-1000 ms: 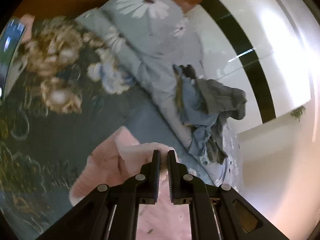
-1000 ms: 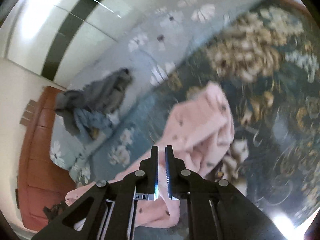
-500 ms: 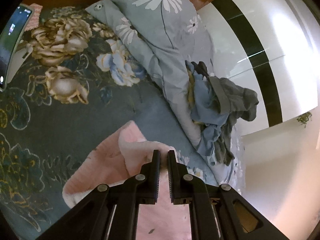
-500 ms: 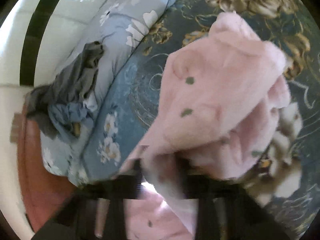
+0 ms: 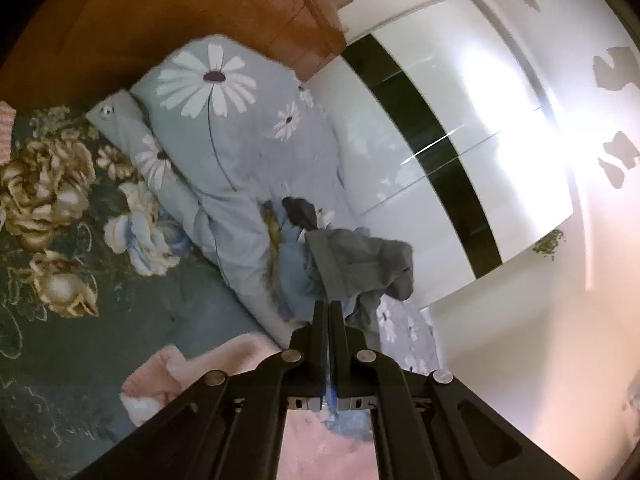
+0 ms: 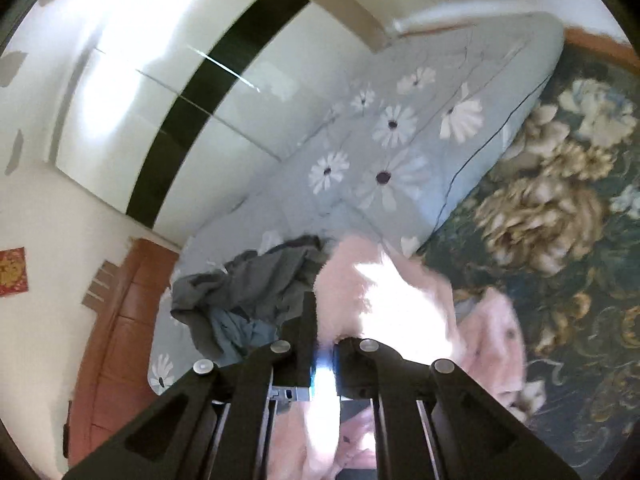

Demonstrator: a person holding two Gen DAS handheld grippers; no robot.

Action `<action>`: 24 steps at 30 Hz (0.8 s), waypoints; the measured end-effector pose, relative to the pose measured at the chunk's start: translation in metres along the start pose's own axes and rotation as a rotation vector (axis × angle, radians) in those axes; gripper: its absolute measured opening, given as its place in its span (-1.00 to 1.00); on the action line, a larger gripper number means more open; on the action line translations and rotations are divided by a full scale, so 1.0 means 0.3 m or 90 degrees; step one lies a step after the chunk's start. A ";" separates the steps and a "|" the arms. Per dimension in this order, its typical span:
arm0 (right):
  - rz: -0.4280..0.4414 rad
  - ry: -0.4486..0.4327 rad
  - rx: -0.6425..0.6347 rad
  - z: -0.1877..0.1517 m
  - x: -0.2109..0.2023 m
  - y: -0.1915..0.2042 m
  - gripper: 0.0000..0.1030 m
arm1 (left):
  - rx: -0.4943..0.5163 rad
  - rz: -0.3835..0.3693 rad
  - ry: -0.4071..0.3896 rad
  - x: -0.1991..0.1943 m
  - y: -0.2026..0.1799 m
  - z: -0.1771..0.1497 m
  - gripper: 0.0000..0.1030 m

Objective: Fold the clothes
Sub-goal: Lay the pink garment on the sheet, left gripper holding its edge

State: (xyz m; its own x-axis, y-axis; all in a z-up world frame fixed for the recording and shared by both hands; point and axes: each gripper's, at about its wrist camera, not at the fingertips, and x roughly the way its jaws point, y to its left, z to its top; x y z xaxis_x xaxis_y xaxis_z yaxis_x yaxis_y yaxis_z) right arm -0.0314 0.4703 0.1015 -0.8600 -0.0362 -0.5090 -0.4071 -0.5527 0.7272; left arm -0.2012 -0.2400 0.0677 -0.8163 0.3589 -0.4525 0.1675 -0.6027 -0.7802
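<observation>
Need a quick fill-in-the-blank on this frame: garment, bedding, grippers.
The fluffy garment the right gripper is clamped on is ____.
The light blue duvet is printed with white ____.
The heap of clothes on the duvet is grey and ____.

Missing: pink; daisies; blue

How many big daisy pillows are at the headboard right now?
1 that I can make out: the daisy pillow leans against the wooden headboard, beside the grey-blue clothes pile. Another may be hidden under the quilt.
</observation>
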 end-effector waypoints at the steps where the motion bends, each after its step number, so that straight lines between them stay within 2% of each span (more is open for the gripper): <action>1: -0.020 0.006 -0.002 -0.020 -0.026 -0.033 -0.89 | 0.001 -0.002 -0.001 -0.015 0.000 -0.001 -0.99; 3: -0.057 0.023 0.013 -0.069 -0.054 -0.115 -0.89 | 0.004 -0.007 -0.003 -0.046 0.001 -0.002 -0.99; 7: -0.125 0.067 0.097 -0.190 -0.057 -0.328 -0.89 | -0.047 0.038 0.071 0.008 0.129 -0.099 -0.99; 10: -0.166 0.091 0.176 -0.283 -0.054 -0.486 -0.89 | -0.058 0.074 0.108 0.052 0.178 -0.153 -0.99; 13: -0.191 0.107 0.229 -0.347 -0.051 -0.590 -0.89 | -0.037 0.107 0.141 0.109 0.183 -0.188 -0.98; 17: -0.200 0.121 0.246 -0.388 -0.046 -0.634 -0.89 | 0.014 0.158 0.183 0.210 0.168 -0.206 -0.95; 19: -0.205 0.126 0.248 -0.394 -0.039 -0.638 -0.89 | 0.021 0.171 0.208 0.288 0.168 -0.202 -0.76; 21: -0.211 0.131 0.247 -0.401 -0.031 -0.634 -0.88 | 0.019 0.178 0.229 0.351 0.177 -0.200 -0.11; 24: -0.230 0.145 0.239 -0.408 -0.020 -0.646 -0.88 | 0.015 0.193 0.267 0.460 0.186 -0.204 0.04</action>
State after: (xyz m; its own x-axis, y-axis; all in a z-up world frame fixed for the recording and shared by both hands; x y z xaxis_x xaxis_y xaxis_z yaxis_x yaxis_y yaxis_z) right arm 0.0902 0.4758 -0.0926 -0.5744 -0.1019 -0.8122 -0.7806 -0.2306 0.5809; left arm -0.2706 -0.1806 -0.0646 -0.4411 0.4176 -0.7944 0.3460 -0.7376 -0.5798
